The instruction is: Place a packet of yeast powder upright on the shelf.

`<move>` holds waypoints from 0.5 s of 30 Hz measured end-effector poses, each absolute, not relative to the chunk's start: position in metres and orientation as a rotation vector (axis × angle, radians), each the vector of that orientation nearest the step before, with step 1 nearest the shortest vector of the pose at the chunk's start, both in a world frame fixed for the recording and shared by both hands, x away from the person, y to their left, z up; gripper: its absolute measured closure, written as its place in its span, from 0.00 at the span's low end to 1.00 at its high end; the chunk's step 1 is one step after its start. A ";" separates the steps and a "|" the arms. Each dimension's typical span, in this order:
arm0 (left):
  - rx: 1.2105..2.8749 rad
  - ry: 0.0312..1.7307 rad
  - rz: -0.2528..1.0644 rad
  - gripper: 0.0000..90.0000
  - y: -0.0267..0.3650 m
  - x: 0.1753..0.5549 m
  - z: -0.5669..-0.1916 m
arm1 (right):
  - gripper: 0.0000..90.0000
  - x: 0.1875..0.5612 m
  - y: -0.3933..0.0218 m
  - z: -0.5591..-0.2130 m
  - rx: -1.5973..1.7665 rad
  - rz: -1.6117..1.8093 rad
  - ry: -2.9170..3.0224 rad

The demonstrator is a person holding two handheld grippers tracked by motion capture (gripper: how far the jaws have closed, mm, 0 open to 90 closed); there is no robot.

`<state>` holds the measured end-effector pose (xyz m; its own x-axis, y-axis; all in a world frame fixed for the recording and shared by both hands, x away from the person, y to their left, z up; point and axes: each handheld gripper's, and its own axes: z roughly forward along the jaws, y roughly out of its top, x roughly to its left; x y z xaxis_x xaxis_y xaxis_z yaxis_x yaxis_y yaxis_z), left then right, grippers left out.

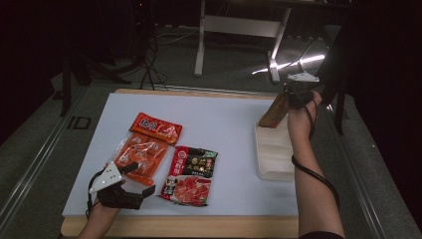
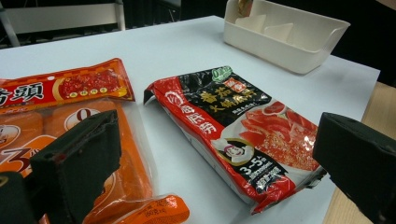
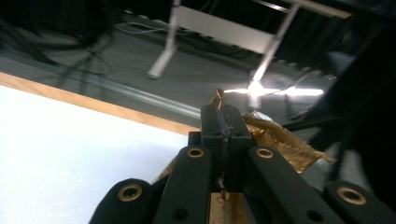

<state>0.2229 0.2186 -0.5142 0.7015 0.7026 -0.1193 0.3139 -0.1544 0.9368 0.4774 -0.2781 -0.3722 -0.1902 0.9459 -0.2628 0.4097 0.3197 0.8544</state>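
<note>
My right gripper (image 1: pixel 294 97) (image 3: pixel 223 116) is shut on the top edge of a crinkled gold-brown packet (image 1: pixel 274 112) (image 3: pixel 283 141). The packet hangs upright over the far end of a white divided bin (image 1: pixel 272 160) (image 2: pixel 299 46). Near the table's front left, my left gripper (image 1: pixel 141 179) (image 2: pixel 215 140) stands wide open and holds nothing. One of its jaws is over an orange see-through packet (image 1: pixel 138 155) (image 2: pixel 133 175). A red-and-black hotpot packet (image 1: pixel 191 175) (image 2: pixel 233 126) lies flat beside it, and in the left gripper view it lies between the open jaws.
A red packet (image 1: pixel 156 127) (image 2: pixel 70 87) lies at the far end of the orange one. The white tabletop (image 1: pixel 224 119) has bare room in the middle and at the back. Table legs and cables stand on the dark floor beyond the far edge.
</note>
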 end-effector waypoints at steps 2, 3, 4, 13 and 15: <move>1.743 0.813 0.417 0.02 0.218 0.223 -0.514 | 1.00 0.477 -0.277 -0.374 1.226 0.820 1.760; 1.744 0.813 0.418 0.02 0.218 0.223 -0.514 | 1.00 0.478 -0.276 -0.375 1.230 0.827 1.764; 1.745 0.812 0.418 0.02 0.218 0.223 -0.514 | 1.00 0.478 -0.275 -0.376 1.232 0.830 1.771; 1.747 0.811 0.420 0.02 0.219 0.222 -0.514 | 1.00 0.475 -0.261 -0.387 1.187 0.790 1.809; 1.747 0.812 0.420 0.02 0.219 0.222 -0.514 | 1.00 0.475 -0.267 -0.386 1.201 0.782 1.800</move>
<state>0.2225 0.2187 -0.5139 0.7009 0.7035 -0.1172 0.3115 -0.1542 0.9376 0.4754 -0.2666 -0.3855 -0.2125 0.9341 -0.2868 0.4274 0.3528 0.8324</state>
